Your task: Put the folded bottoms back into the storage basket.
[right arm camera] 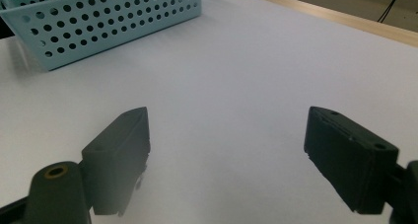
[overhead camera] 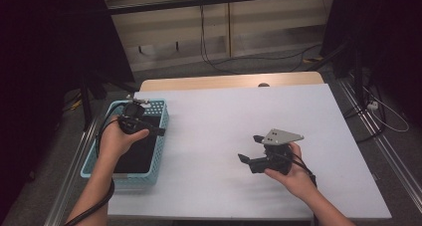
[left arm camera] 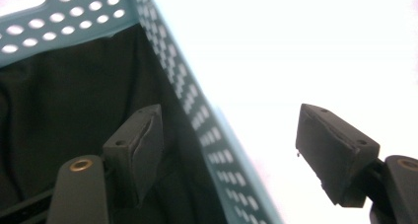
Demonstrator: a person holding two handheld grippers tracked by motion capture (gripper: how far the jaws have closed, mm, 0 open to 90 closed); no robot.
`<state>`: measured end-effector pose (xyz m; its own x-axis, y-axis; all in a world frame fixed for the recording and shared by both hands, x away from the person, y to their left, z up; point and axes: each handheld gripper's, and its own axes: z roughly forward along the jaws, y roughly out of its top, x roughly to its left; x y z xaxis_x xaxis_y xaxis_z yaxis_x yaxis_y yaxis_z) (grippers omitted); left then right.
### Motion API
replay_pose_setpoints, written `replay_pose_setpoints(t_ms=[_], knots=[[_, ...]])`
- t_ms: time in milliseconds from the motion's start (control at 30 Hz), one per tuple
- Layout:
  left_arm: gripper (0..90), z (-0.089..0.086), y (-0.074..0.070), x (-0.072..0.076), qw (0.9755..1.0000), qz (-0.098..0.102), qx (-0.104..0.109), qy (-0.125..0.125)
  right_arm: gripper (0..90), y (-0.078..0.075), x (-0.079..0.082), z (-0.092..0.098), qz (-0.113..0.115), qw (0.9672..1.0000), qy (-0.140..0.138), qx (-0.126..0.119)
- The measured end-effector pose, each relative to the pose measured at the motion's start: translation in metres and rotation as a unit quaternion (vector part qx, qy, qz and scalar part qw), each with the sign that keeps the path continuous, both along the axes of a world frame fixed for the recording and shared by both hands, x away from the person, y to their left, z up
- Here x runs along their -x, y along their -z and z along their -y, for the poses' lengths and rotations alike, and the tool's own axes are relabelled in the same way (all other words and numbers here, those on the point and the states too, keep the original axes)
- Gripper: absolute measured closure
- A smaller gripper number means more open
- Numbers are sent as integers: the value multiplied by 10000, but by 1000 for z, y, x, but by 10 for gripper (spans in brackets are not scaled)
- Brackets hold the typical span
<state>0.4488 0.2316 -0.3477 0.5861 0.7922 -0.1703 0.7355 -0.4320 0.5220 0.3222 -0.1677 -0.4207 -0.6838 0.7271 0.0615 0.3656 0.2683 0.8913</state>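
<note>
Two tools are held over a white desk (overhead camera: pixel 224 111), one in each of the person's hands. The left tool (overhead camera: pixel 160 131) hangs over the right-hand wall of a pale blue perforated basket (overhead camera: pixel 161 117) that sits at the desk's left edge; in the left gripper view its jaws stand wide apart with nothing between them, one above the dark inside of the basket (left arm camera: pixel 162 46) and the other above the bare desk (left arm camera: pixel 296 46), so the basket wall runs up between them without touching either pad. A dark cloth-like thing (overhead camera: pixel 142 151) lies in the basket and covers its floor; in the left gripper view it shows as a black, softly folded surface (left arm camera: pixel 64 100), though the picture is too dim to say for certain what it is. The left hand (overhead camera: pixel 117 139) grips its tool from behind, with a black cable looping back along the forearm. The right tool (overhead camera: pixel 251 149) is well apart from the basket, low over the open desk towards the right, carrying a grey three-cornered plate (overhead camera: pixel 281 136) on top and pointing left. Its jaws are also spread wide and hold nothing; in the right gripper view only bare desk (right arm camera: pixel 222 86) lies between them, with the basket (right arm camera: pixel 108 21) farther off at the upper left. The right hand (overhead camera: pixel 293 173) holds it from below and behind.
</note>
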Motion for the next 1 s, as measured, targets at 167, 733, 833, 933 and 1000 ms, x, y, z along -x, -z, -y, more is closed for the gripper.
replay_pose_setpoints(t_ms=[167,733,833,933,1000], knots=[[244,11,-2,5,9999,76,61,135,173,1,0,4,-29,10000,21,1],[197,41,1,18,9978,136,250,602,173,3,5,19,-109,9999,117,32],[193,46,1,21,9971,151,288,693,173,3,6,22,-130,9998,132,40],[188,52,2,24,9961,143,368,790,173,4,7,24,-136,9998,144,65],[184,56,3,26,9956,159,386,845,173,4,8,26,-145,9998,147,71]])
